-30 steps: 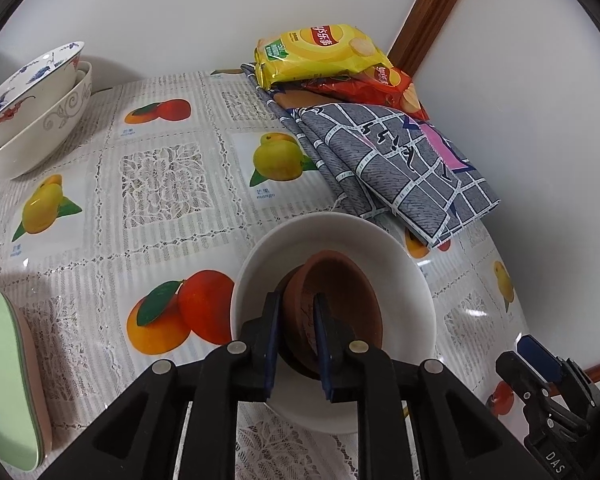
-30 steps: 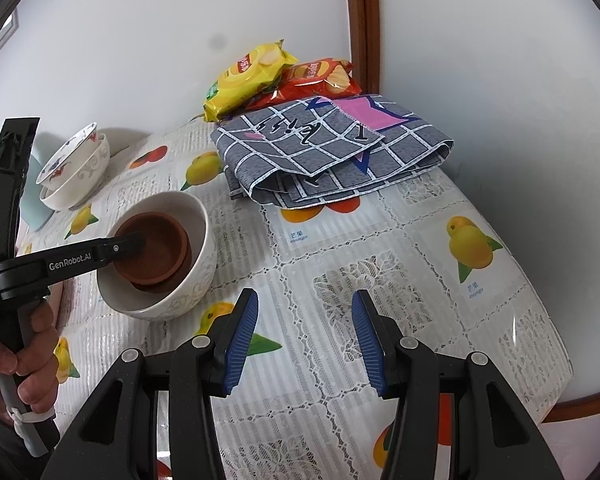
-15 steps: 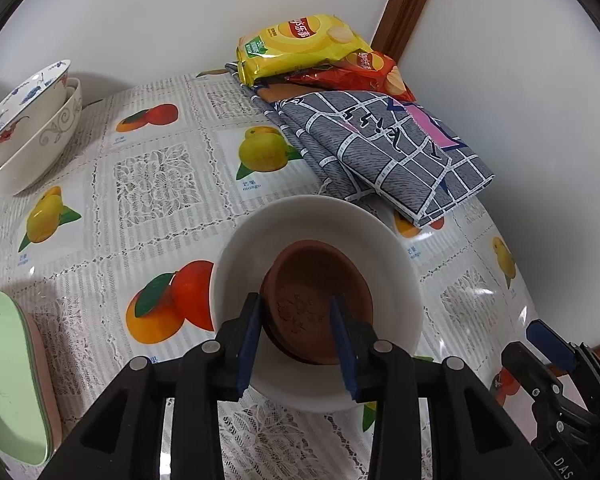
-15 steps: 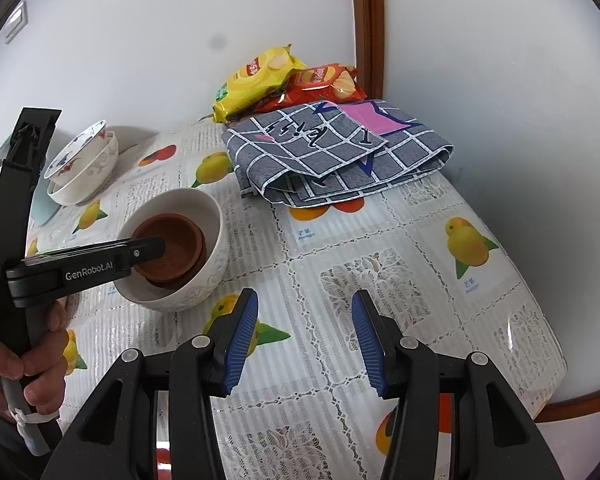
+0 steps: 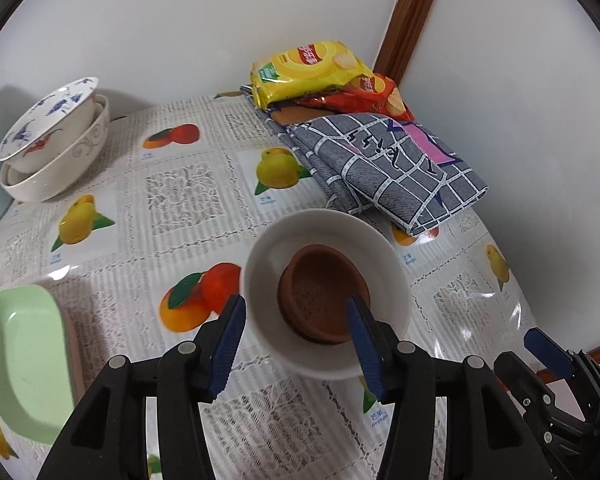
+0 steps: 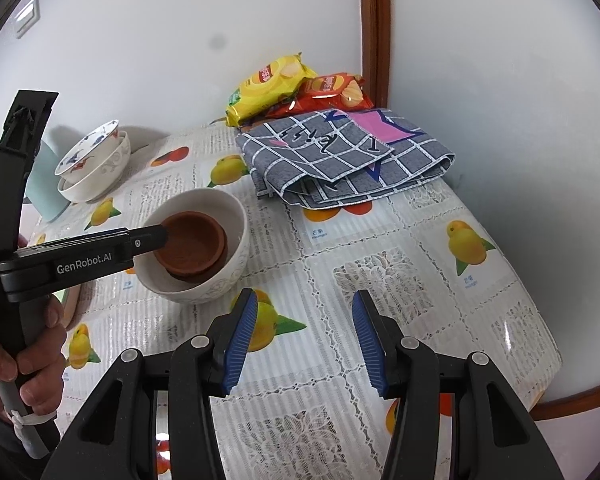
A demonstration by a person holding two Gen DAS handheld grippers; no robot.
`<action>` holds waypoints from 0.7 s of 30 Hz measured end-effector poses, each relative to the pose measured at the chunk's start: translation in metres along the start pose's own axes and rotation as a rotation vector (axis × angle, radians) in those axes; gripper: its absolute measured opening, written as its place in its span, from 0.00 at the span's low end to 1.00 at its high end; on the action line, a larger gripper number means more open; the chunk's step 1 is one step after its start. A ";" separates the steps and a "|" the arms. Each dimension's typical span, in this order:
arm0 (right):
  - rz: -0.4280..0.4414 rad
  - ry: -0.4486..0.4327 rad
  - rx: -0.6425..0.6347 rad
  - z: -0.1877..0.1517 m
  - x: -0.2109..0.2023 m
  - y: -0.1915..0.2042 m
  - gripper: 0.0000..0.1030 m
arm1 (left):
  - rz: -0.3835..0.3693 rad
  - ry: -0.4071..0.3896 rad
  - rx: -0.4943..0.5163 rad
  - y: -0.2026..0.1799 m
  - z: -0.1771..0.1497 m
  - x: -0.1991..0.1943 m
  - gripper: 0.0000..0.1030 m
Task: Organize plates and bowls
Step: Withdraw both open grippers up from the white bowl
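A brown clay bowl (image 5: 320, 292) (image 6: 192, 240) sits inside a white bowl (image 5: 384, 256) (image 6: 220, 280) on the fruit-print tablecloth. My left gripper (image 5: 296, 312) hovers just above them. Its jaws are opening, the brown bowl shows below the gap, and neither pad presses on it. In the right wrist view a hand holds that gripper, with its tip (image 6: 156, 236) over the bowl's near rim. My right gripper (image 6: 306, 304) hangs over bare tablecloth to the right of the bowls. Its jaws are opening too, with nothing between them.
Two decorated bowls (image 5: 56, 136) (image 6: 96, 164) are stacked at the back left beside a pale blue container (image 6: 44, 184). A green plate (image 5: 24, 352) on a pink one lies at the near left. A folded checked cloth (image 5: 388, 164) and crisp bags (image 5: 312, 68) fill the back right corner.
The left jaws, shut on the brown bowl's rim a second ago, have spread wide and let it go. The gripper has lifted and drawn back. The right gripper rose a little.
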State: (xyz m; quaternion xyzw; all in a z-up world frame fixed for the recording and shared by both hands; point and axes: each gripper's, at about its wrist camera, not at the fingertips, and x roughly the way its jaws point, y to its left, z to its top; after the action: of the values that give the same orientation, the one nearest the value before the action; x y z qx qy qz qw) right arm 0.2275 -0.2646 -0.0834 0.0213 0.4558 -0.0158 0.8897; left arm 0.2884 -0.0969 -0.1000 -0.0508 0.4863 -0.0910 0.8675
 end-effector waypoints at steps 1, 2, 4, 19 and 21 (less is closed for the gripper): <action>-0.004 -0.007 -0.002 -0.001 -0.004 0.002 0.54 | 0.004 -0.003 -0.003 0.001 -0.001 -0.004 0.49; -0.008 -0.015 -0.005 -0.001 -0.007 0.004 0.55 | 0.010 -0.006 -0.007 0.003 -0.003 -0.008 0.50; -0.021 -0.022 -0.014 -0.002 -0.012 0.009 0.58 | 0.039 -0.010 -0.012 0.006 -0.007 -0.017 0.54; -0.042 -0.055 -0.013 -0.016 -0.061 0.040 0.75 | 0.059 -0.128 -0.017 0.027 -0.044 -0.101 0.66; -0.023 -0.064 0.006 -0.018 -0.067 0.040 0.75 | 0.044 -0.168 -0.048 0.034 -0.050 -0.111 0.66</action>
State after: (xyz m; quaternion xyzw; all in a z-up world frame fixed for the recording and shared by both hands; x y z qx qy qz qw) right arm 0.1754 -0.2232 -0.0388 0.0181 0.4271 -0.0279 0.9036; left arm 0.1930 -0.0409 -0.0394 -0.0684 0.4147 -0.0559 0.9057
